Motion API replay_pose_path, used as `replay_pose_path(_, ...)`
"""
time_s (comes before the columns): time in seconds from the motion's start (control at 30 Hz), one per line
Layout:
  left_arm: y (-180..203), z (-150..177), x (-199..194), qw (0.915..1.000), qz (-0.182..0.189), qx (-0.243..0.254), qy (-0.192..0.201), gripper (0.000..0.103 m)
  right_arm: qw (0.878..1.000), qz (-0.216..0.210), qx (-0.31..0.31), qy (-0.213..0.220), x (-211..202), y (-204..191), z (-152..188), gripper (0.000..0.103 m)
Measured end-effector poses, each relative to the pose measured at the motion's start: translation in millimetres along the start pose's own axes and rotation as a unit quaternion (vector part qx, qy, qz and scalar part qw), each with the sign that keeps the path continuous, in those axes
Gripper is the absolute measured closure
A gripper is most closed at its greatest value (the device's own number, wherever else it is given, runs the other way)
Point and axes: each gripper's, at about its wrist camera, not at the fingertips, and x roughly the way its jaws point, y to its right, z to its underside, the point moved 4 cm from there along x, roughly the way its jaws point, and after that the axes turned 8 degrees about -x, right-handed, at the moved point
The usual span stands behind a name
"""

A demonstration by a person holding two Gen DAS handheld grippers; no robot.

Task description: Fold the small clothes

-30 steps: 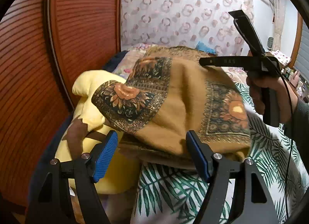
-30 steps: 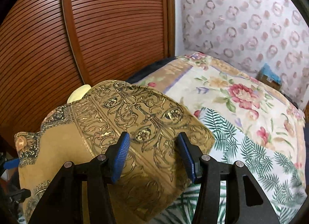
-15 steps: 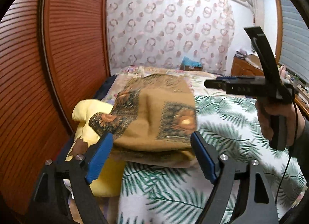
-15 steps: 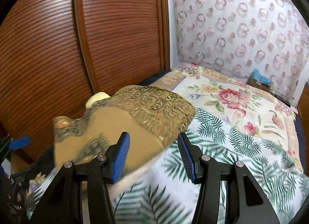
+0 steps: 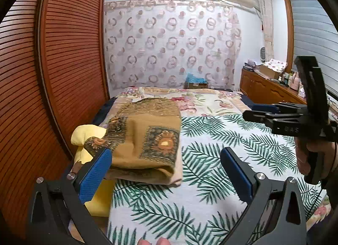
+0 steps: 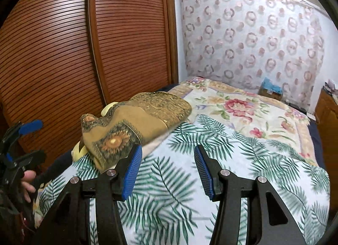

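Note:
A folded brown garment with orange flower prints [image 5: 147,137] lies on a small pile at the left edge of the bed, on a pale cloth and a yellow item [image 5: 88,137]. It also shows in the right wrist view [image 6: 135,122]. My left gripper [image 5: 166,173] is open and empty, held back from the pile with its left finger near the pile's front corner. My right gripper [image 6: 165,171] is open and empty, to the right of the pile above the leaf-print sheet. The right gripper also shows from the side in the left wrist view [image 5: 281,116].
The bed carries a palm-leaf sheet [image 5: 211,160] and a floral quilt [image 6: 243,107] behind it. A brown slatted wardrobe [image 5: 63,55] stands close on the left. A wooden dresser [image 5: 270,91] is at the right wall. A box [image 5: 195,82] sits beyond the bed.
Both grippers have pulled back and up from the folded brown garment, which now looks smaller and rests on the pile. Both stayed open.

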Motion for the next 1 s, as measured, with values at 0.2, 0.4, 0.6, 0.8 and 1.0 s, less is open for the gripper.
replay_pose_path(0.2,22.7,11.7,2.8,0.9997,0.019,0.009,-0.016,0.001,1.0,0.014,0.021,0.008,-33.1,-0.3,18.9,0.04)
replay_pose_path(0.4,51.7,16.7,3.1,0.9988,0.046,0.005,-0.015,0.001,0.998,0.049,0.041,0.007,-65.5,2.9,36.5,0.023)
replay_pose_path(0.6,77.8,19.3,-0.3,0.9983,0.056,0.002,-0.015,0.001,0.995,0.081,0.06,0.015,-112.0,-2.0,57.8,0.023)
replay_pose_path(0.8,106.1,22.0,-12.5,0.9969,0.076,0.011,-0.013,0.001,0.991,0.102,0.08,0.027,-159.6,-1.6,77.5,0.02)
replay_pose_path(1.0,126.0,14.0,-24.1,0.9965,0.083,0.011,-0.005,0.001,0.986,0.136,0.089,0.03,-193.8,0.1,85.0,0.02)
